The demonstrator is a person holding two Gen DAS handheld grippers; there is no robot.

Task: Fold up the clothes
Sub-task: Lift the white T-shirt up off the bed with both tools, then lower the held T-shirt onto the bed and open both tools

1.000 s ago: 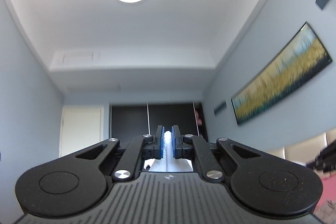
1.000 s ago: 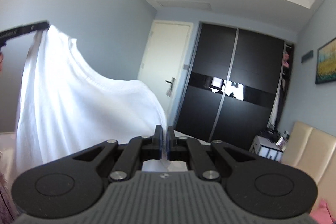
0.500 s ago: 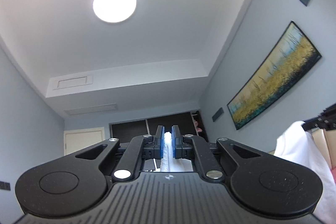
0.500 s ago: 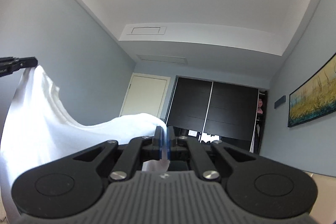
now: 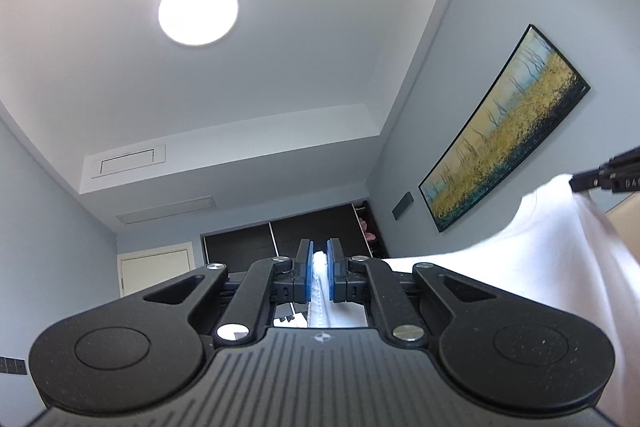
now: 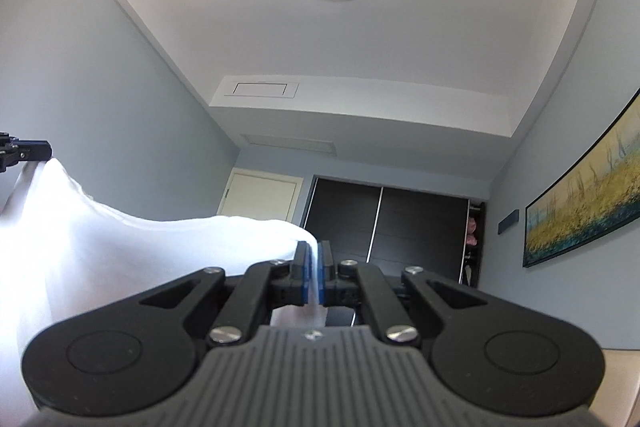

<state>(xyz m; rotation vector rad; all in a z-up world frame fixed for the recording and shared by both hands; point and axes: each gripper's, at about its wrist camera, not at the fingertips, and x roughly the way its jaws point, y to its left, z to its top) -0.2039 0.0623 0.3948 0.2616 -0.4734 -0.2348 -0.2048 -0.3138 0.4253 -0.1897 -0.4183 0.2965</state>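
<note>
Both tongs, left tongs and right tongs, clenched on the white shirt, have been raised and tilted ceilingward, so the shirt is judged stretched out for folding.

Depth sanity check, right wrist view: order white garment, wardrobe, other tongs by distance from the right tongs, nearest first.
1. White garment: clamped in the right tongs, spreading left.
2. Left tongs: far left edge, gripping the garment's other end.
3. Wardrobe: dark doors on the far wall, ahead.
</note>
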